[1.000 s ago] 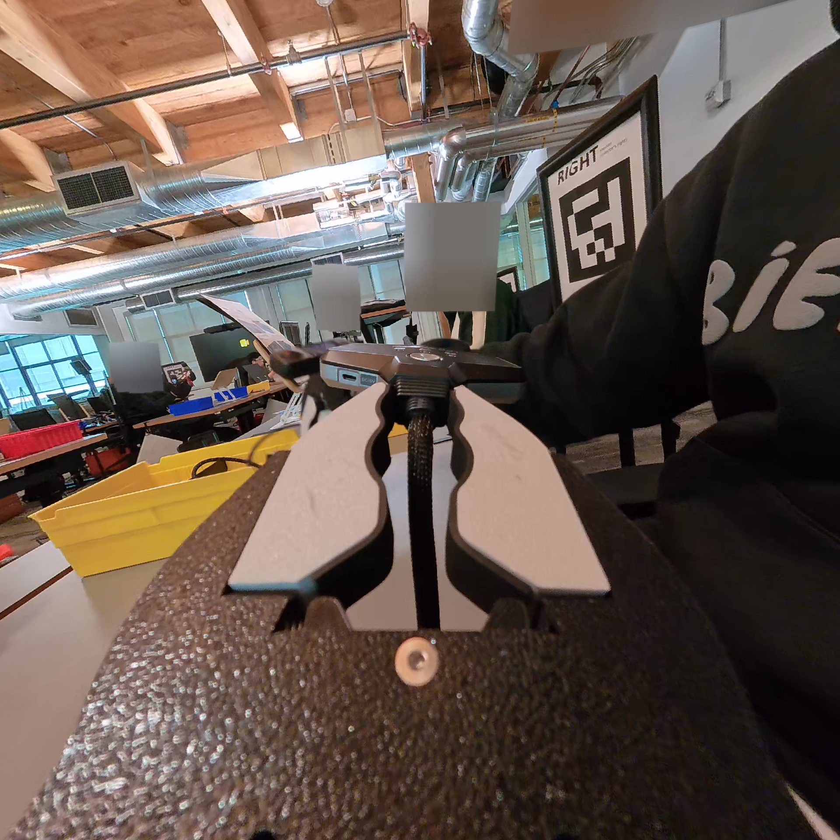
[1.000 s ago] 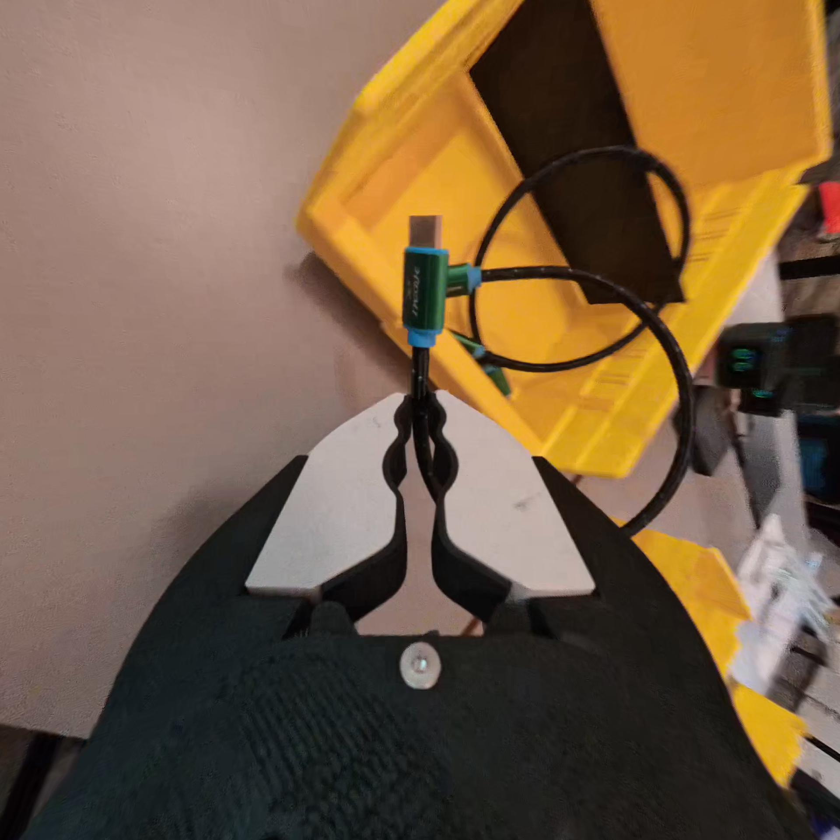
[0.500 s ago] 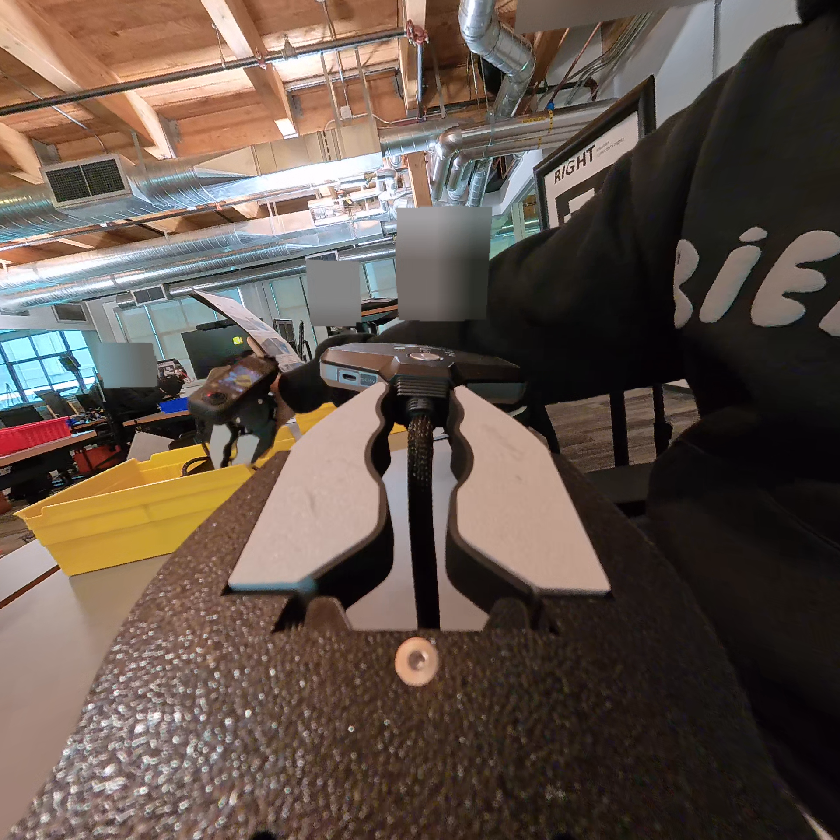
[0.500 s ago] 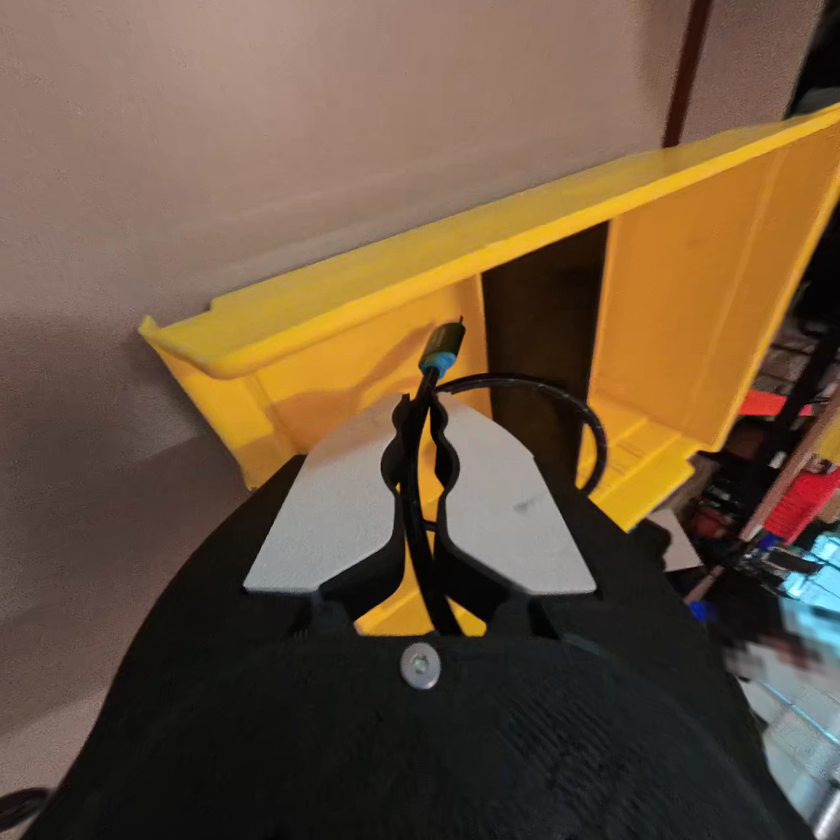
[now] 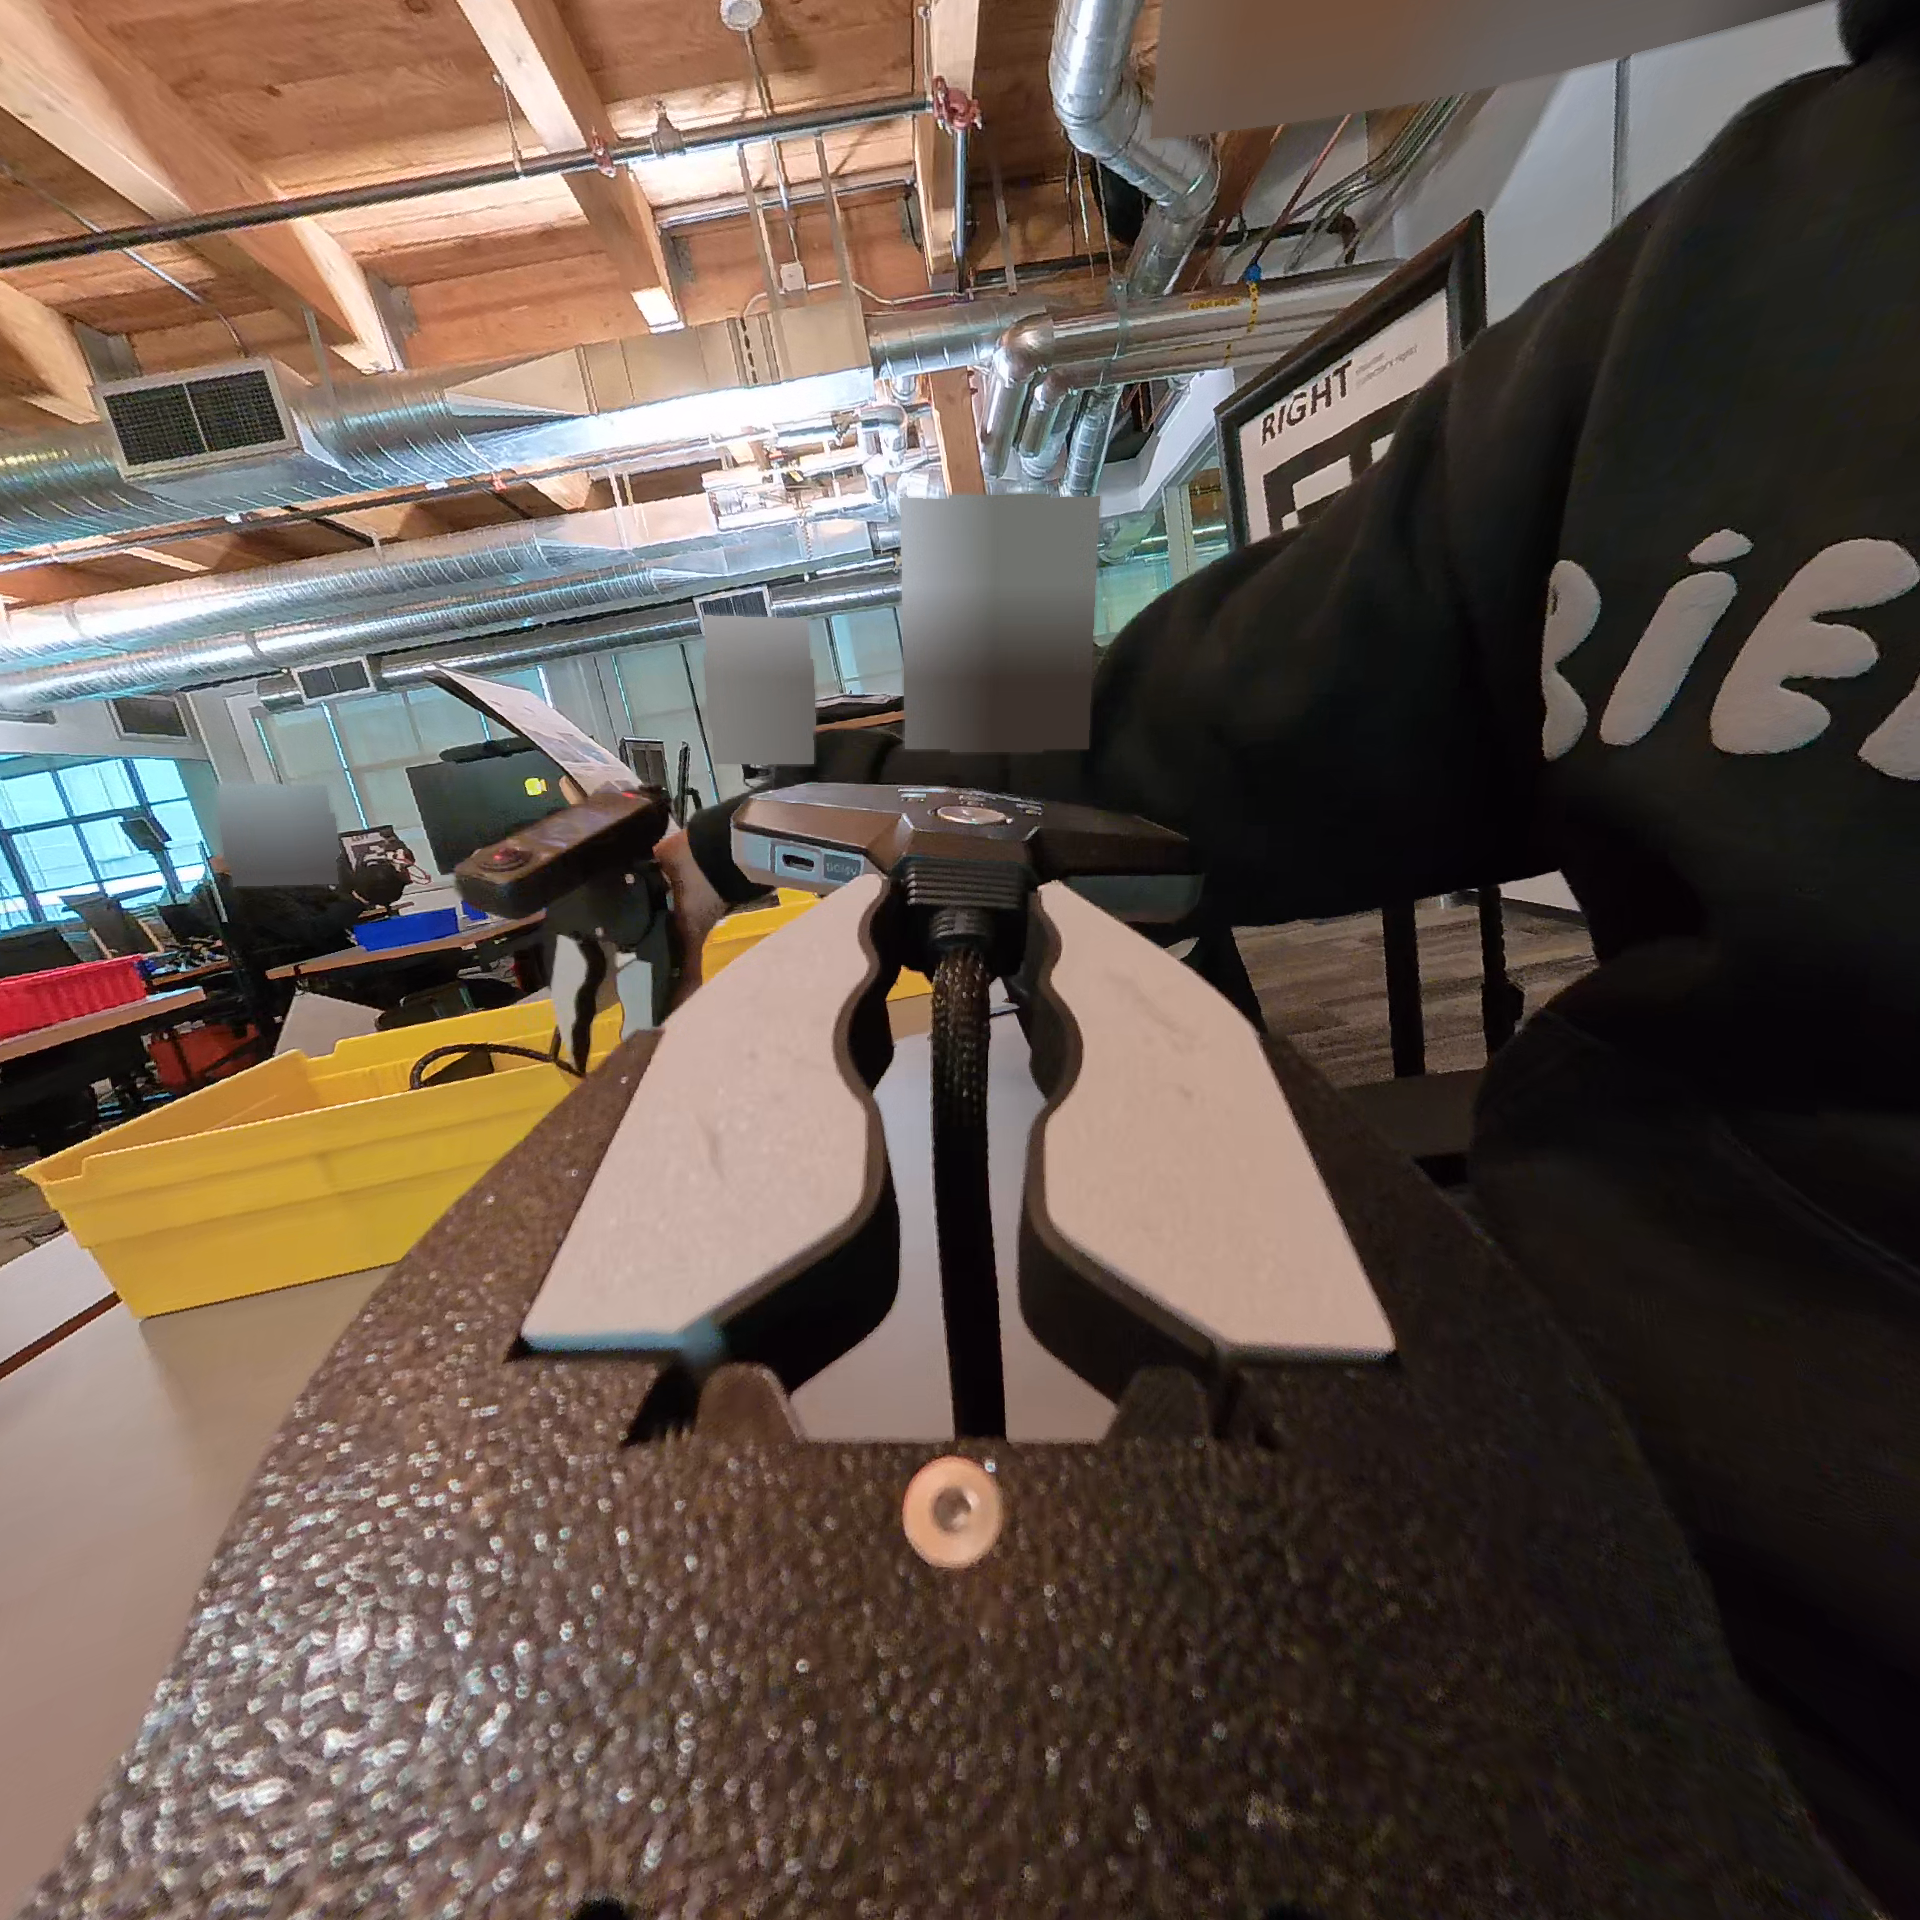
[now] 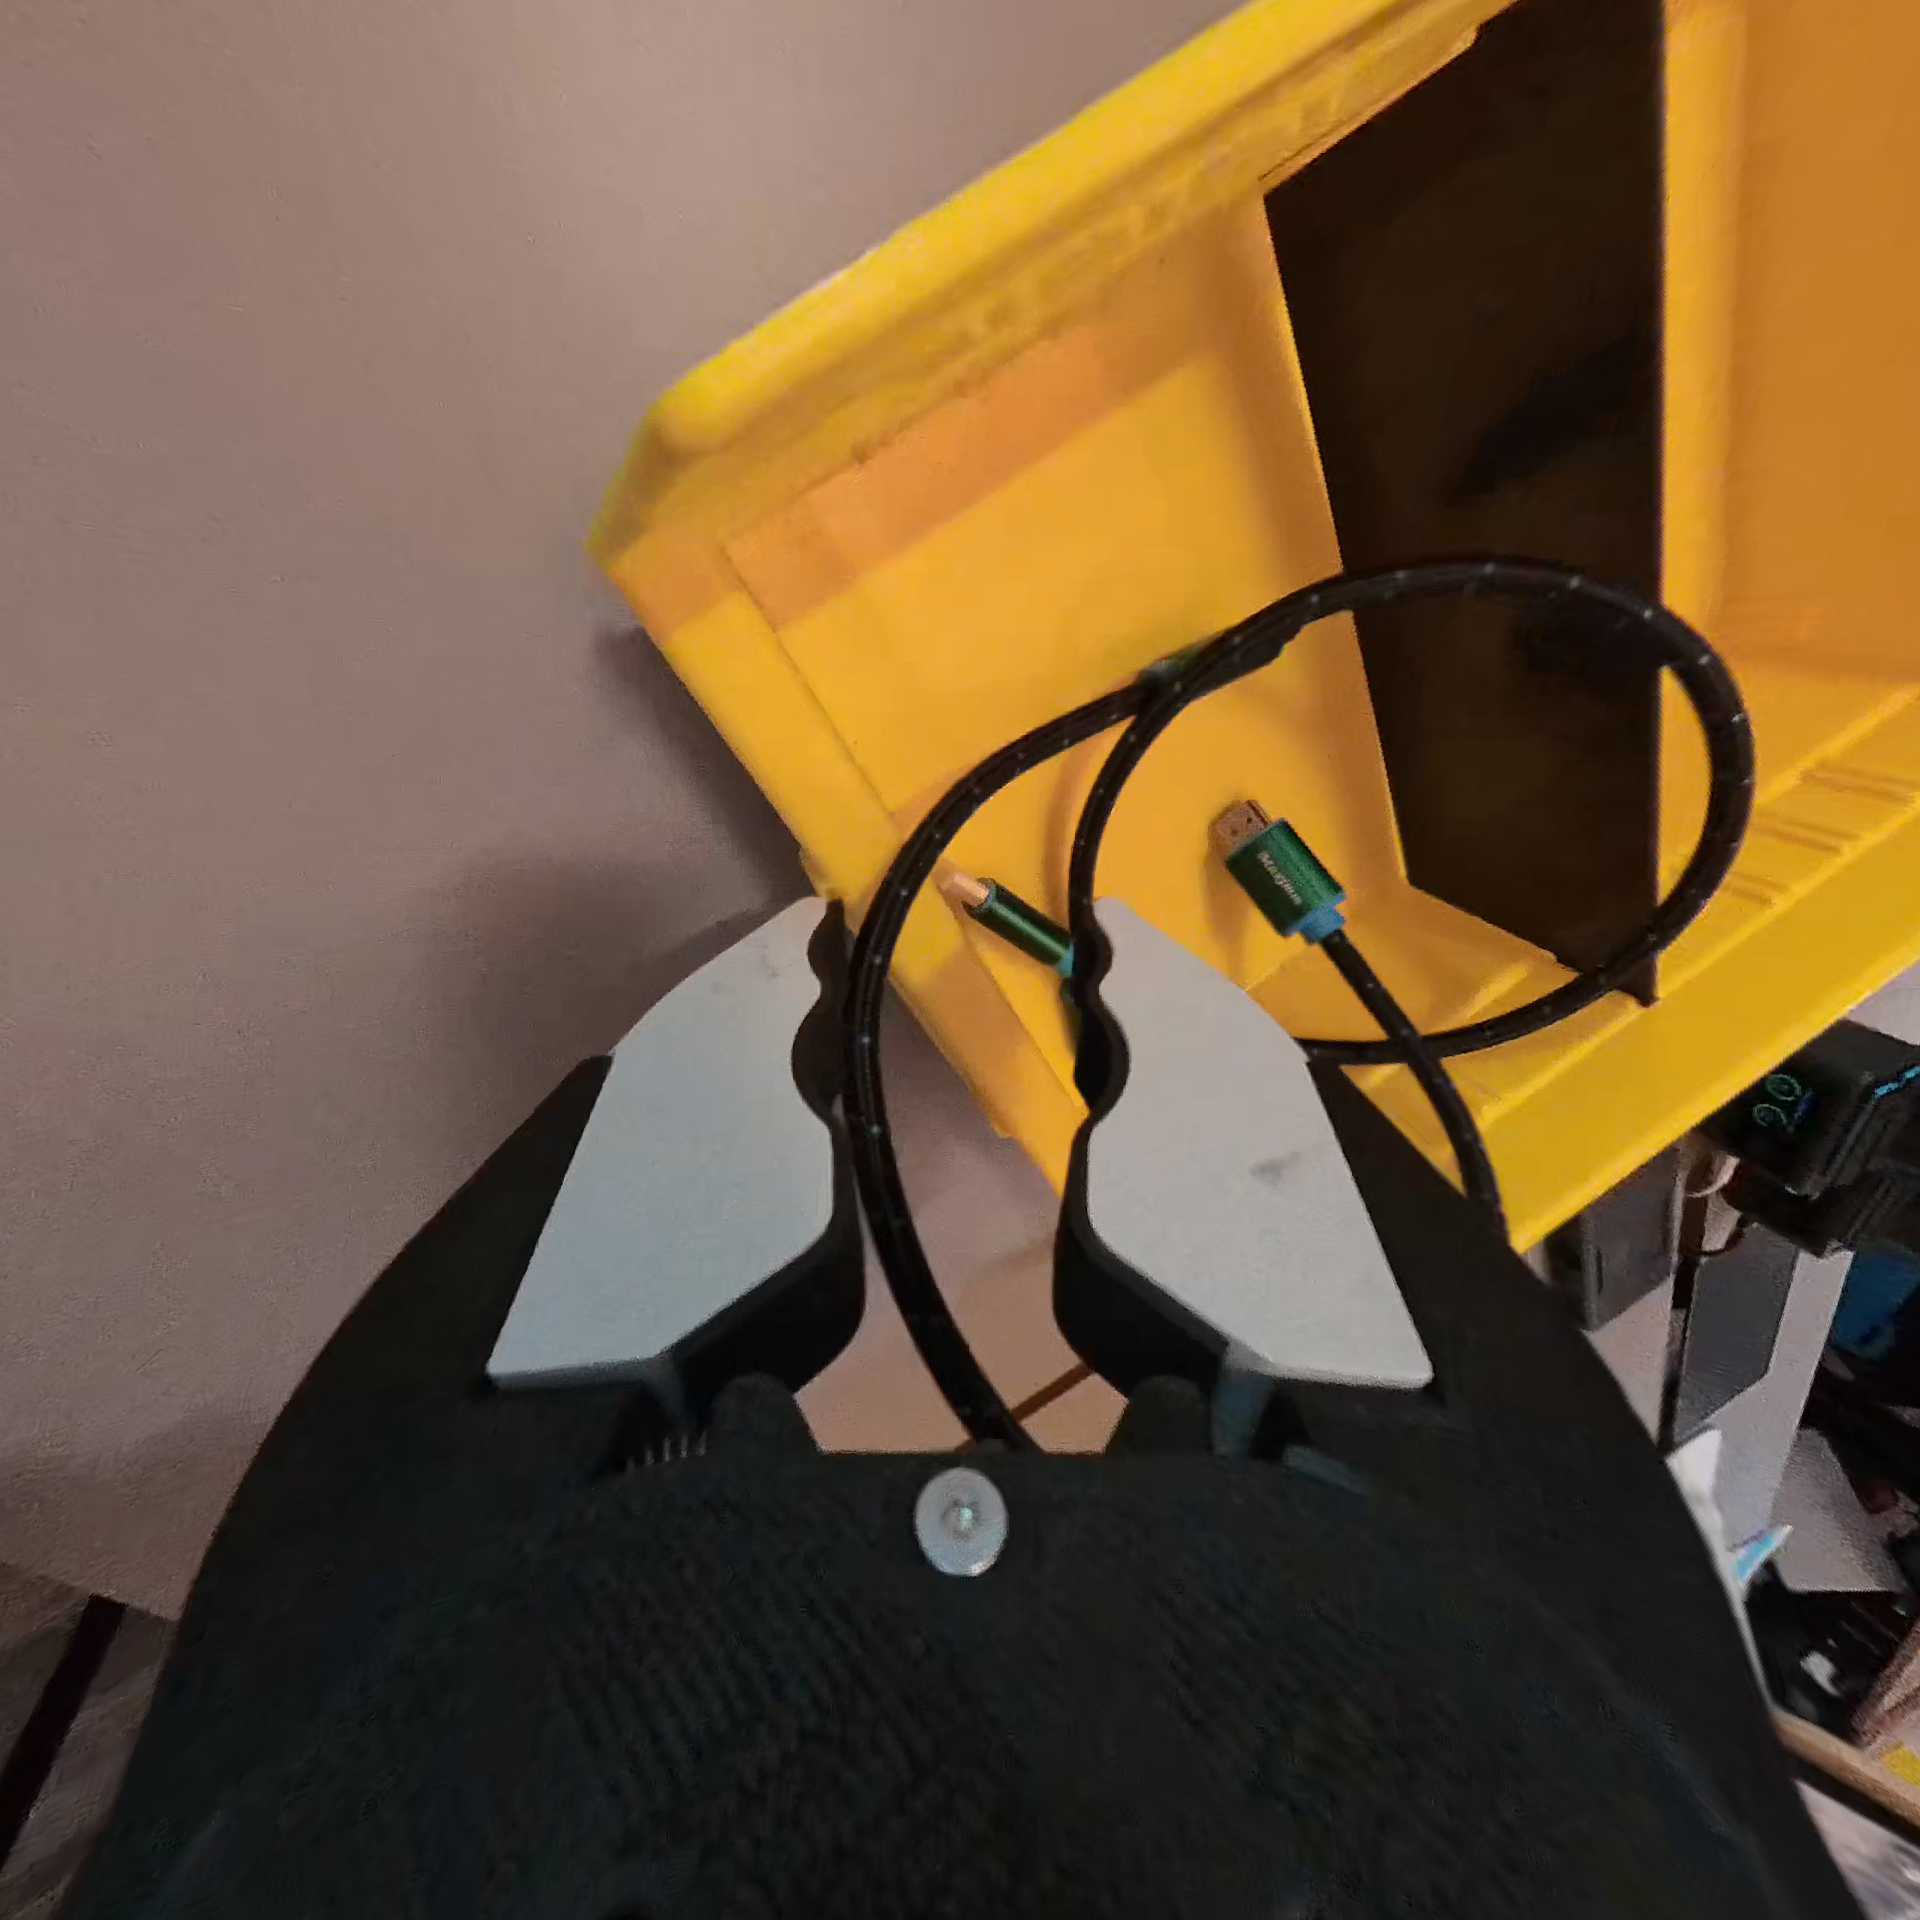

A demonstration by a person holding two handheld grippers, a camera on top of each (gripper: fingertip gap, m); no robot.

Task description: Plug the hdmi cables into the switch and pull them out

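Note:
In the left wrist view my left gripper (image 5: pixel 961 906) is shut on the black braided cable (image 5: pixel 961 1039) right below its ribbed plug, which sits in the dark grey switch (image 5: pixel 956 831) held up in the air. My right gripper (image 6: pixel 961 920) is open. A black braided HDMI cable (image 6: pixel 1455 592) with two green plugs (image 6: pixel 1283 878) loops loosely between its fingers and lies in the yellow bin (image 6: pixel 935 499). One strand runs beside the left finger (image 6: pixel 707 1122). The right gripper also shows in the left wrist view (image 5: pixel 608 997), over the bin, left of the switch.
The yellow bin (image 5: pixel 260 1195) stands on the beige table (image 5: pixel 94 1507). A black panel (image 6: pixel 1475 416) lies inside the bin. A person's black sleeve and torso (image 5: pixel 1558 779) fill the right side. A framed marker board (image 5: pixel 1340 447) stands behind the sleeve.
My right gripper has opened and let go of the green-plug cable, which now lies loose in the bin. In the left wrist view it has come closer to the switch. The left gripper holds still.

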